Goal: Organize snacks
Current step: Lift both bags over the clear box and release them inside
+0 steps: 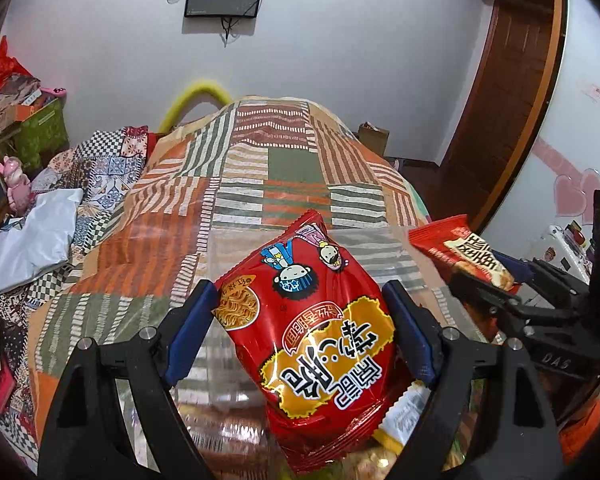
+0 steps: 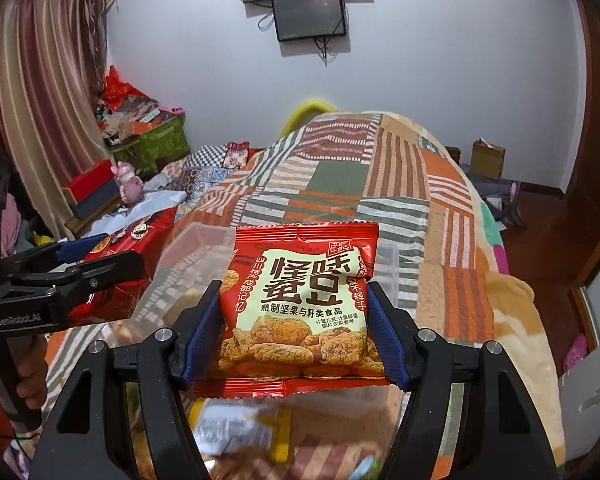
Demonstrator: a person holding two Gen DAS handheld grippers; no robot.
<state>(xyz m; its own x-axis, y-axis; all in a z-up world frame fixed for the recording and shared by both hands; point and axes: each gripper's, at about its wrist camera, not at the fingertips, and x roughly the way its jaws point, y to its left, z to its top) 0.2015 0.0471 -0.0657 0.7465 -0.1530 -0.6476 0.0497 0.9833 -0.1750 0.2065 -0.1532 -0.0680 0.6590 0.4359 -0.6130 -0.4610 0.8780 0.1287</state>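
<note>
My left gripper (image 1: 300,292) is shut on a red noodle-snack bag (image 1: 320,320) with cartoon figures, its blue pads pressing both sides. The bag hangs above a clear plastic box (image 1: 228,248) on the bed. My right gripper (image 2: 294,292) is shut on a red packet with a cream label and fried pieces pictured (image 2: 300,264). In the right wrist view the left gripper (image 2: 100,258) and its red bag (image 2: 140,240) are at the left. The left wrist view has the right gripper (image 1: 496,276) and its packet (image 1: 460,248) at the right. Both packets are lifted side by side.
A blurred yellow-and-white packet (image 2: 240,428) lies below among other snacks in the clear box (image 2: 188,240). The bed has a patchwork blanket (image 2: 380,184). A green box of clutter (image 2: 160,140) and a pink figurine (image 2: 128,184) stand at the left, a wooden door (image 1: 512,100) at the right.
</note>
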